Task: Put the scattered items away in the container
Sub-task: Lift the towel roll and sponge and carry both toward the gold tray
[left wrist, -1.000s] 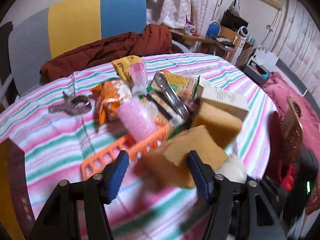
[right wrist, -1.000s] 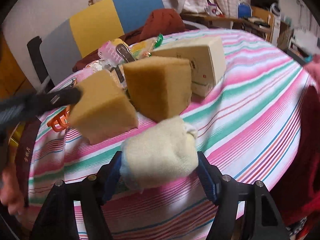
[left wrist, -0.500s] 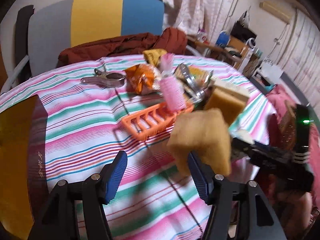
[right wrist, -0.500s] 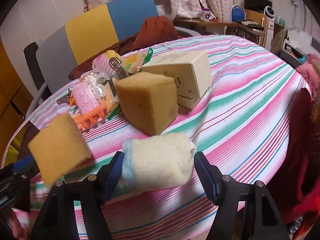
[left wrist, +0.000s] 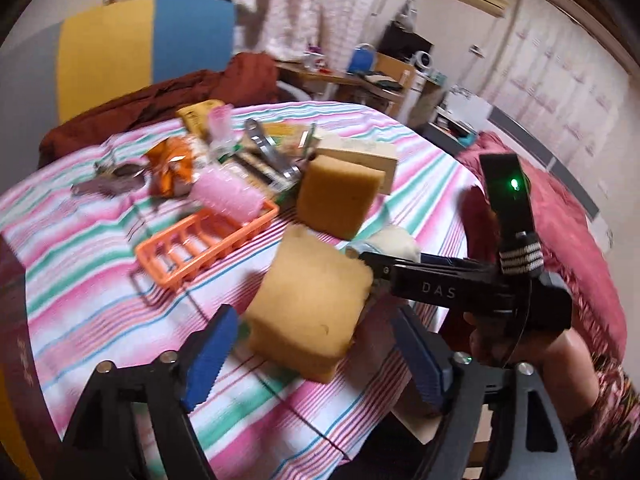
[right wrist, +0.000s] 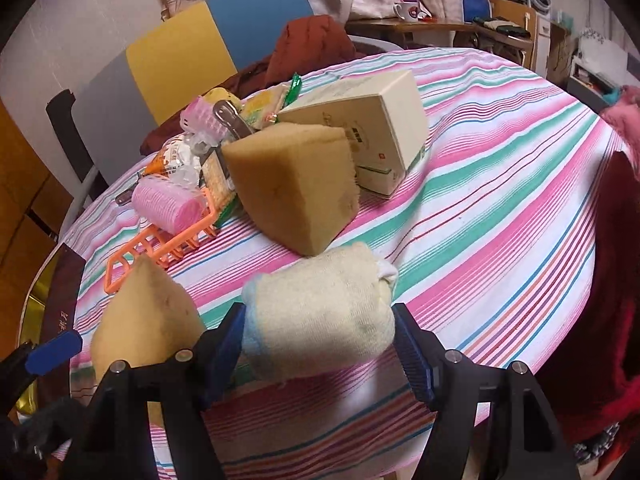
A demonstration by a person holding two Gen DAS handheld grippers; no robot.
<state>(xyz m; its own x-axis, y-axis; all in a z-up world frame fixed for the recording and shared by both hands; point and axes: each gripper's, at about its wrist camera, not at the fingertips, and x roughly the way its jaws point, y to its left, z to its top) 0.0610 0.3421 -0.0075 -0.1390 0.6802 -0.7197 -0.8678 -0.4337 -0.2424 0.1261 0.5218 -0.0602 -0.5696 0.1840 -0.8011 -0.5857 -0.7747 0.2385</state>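
Observation:
My left gripper (left wrist: 312, 364) is shut on a tan sponge (left wrist: 310, 310), held above the striped table; the sponge also shows in the right wrist view (right wrist: 146, 316). My right gripper (right wrist: 320, 354) is shut on a rolled cream towel (right wrist: 320, 316), also seen in the left wrist view (left wrist: 394, 240). An orange slatted basket (left wrist: 200, 240) lies tipped on the table with a pink hair roller (left wrist: 228, 196) on it; the basket also shows in the right wrist view (right wrist: 160, 246). A second tan sponge (right wrist: 292, 184) stands beside the basket.
A cream box (right wrist: 368, 124), snack packets (left wrist: 176, 160), metal tongs (left wrist: 268, 148) and a metal clip (left wrist: 108, 180) lie on the table (right wrist: 500, 200). A chair with a red cloth (left wrist: 160, 96) stands behind. A gold-and-brown box (right wrist: 56, 308) sits at the left edge.
My left gripper has swung right and closer to the right gripper with the tan sponge. The right gripper still holds the towel, a little closer to the second sponge.

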